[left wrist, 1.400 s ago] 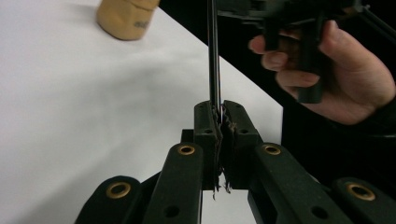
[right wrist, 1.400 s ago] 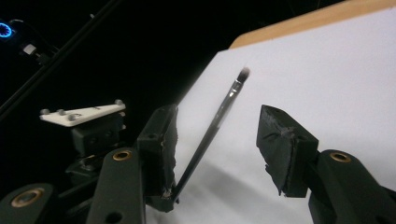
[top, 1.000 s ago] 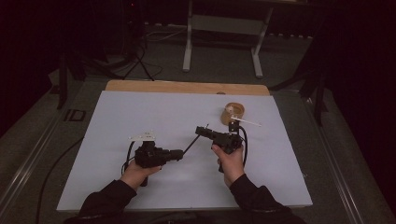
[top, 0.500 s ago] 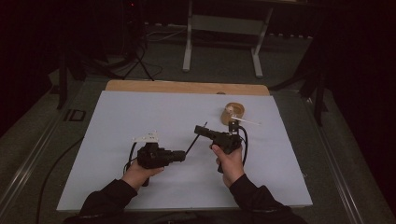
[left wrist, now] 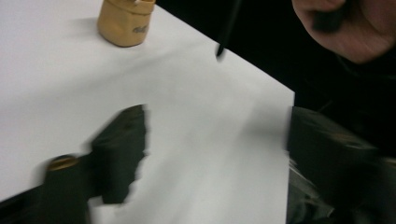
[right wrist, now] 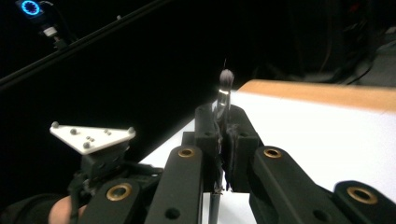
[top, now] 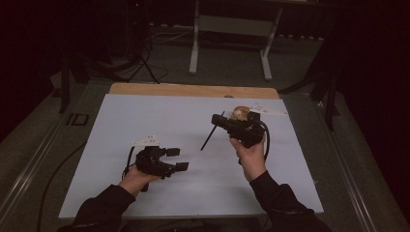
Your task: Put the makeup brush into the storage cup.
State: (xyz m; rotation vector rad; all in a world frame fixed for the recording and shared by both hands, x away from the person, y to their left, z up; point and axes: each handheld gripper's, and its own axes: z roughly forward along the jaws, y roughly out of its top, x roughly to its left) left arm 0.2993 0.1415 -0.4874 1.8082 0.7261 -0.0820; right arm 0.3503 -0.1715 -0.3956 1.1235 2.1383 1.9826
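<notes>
My right gripper (top: pixel 218 120) is shut on a thin black brush (top: pixel 209 137) and holds it above the white table top (top: pixel 145 121), handle slanting down to the left. In the right gripper view the jaws (right wrist: pixel 223 140) clamp the brush just below its silver ferrule (right wrist: pixel 223 96), and the dark bristles point up. My left gripper (top: pixel 176 159) hovers low at the front left. Its jaws have just been opening and have nothing between them (left wrist: pixel 215 154). In the left gripper view the brush's handle tip (left wrist: pixel 223 44) hangs well beyond the jaws.
A small tan jar (top: pixel 240 113) (left wrist: pixel 125 21) stands on the white top just behind the right gripper. A wooden strip (top: pixel 193 90) borders the far edge. Dark floor, cables and a stand's legs (top: pixel 195 43) surround the table. The left gripper's grey plate (right wrist: pixel 92 135) lies close to the right jaws.
The right gripper has lifted the brush up and away from the left gripper. The left jaws, shut by the brush's handle end before, now stand open.
</notes>
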